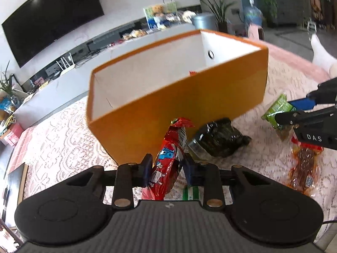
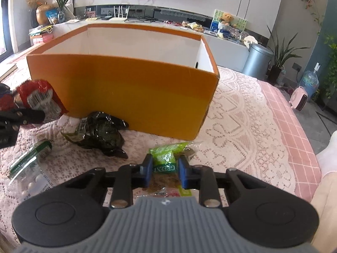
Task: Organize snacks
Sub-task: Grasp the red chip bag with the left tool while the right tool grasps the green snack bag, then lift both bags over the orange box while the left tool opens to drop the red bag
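Observation:
An orange box (image 1: 181,105) with a white inside stands on the lace tablecloth, open at the top. My left gripper (image 1: 166,168) is shut on a red snack packet (image 1: 168,158), held upright just in front of the box. My right gripper (image 2: 164,168) is shut on a green snack packet (image 2: 166,158), low over the cloth near the box's (image 2: 126,92) right front corner. From the left wrist view, the right gripper (image 1: 294,109) appears at the far right with the green packet (image 1: 276,109). The red packet (image 2: 40,99) shows at the left of the right wrist view.
A dark green packet (image 1: 219,137) lies against the box's front. A reddish-brown snack packet (image 1: 303,164) lies at the right. A green-capped clear packet with white pieces (image 2: 29,164) lies at the left. The pink tablecloth edge (image 2: 294,126) curves round on the right.

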`<state>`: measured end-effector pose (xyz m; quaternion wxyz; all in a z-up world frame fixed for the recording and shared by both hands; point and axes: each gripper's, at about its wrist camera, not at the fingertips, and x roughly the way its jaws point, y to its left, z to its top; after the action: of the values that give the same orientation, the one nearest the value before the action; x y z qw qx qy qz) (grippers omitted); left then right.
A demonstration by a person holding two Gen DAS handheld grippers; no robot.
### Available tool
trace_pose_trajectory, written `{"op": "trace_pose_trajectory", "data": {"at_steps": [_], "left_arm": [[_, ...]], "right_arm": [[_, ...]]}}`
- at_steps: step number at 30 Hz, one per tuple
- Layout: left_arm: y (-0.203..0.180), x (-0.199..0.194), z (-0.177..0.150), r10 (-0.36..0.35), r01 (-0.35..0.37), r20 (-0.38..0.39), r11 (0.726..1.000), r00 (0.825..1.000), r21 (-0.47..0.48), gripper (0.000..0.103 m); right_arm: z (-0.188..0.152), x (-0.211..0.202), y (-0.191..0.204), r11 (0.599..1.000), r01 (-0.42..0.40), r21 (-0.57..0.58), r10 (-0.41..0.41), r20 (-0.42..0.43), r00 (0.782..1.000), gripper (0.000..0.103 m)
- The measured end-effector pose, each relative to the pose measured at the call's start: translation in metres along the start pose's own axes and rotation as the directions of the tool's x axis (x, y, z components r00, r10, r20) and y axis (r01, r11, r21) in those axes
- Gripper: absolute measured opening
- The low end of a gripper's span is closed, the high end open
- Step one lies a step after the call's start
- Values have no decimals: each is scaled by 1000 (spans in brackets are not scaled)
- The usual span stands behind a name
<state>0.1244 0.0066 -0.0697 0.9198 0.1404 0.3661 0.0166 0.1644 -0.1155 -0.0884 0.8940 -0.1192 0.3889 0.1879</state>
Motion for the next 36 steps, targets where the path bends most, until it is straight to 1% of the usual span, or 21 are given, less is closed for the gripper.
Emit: {"op": "trace_pose_trajectory", "data": {"at_steps": [3,6,9,12,18,20,23,30,36], "left_arm": [[4,-10,0,6,-5,24,1000,1000,-10,34],[6,-21,1,-3,5,44,1000,999,-26,34],[10,-32,2,-22,25,57,998,998,-61,34],[16,-43,5,-24,30,64,994,998,-104,34],[28,-66,12,-91,108,100,977,991,-186,34],[30,-73,16,-94,115,114,974,989,-193,31],[33,-82,21,-110,137,143,971,984,-197,30],[38,-93,35,-119,160,199,966,973,-201,30],[41,-94,52,-105,156,246,968,964,-198,30]], "right_arm": [[1,-7,1,1000,5,2,-5,25,1000,21],[2,-14,1,1000,4,15,-4,38,999,20],[1,-20,1,1000,-2,22,1,36,999,20],[0,-30,3,1000,-9,18,8,51,999,19],[4,-58,9,999,-38,6,38,98,995,18],[6,-67,11,999,-52,2,51,118,992,17],[11,-81,14,997,-76,-1,75,148,986,16],[26,-105,16,992,-125,-11,125,198,972,14],[45,-114,18,990,-137,-34,141,230,963,12]]}}
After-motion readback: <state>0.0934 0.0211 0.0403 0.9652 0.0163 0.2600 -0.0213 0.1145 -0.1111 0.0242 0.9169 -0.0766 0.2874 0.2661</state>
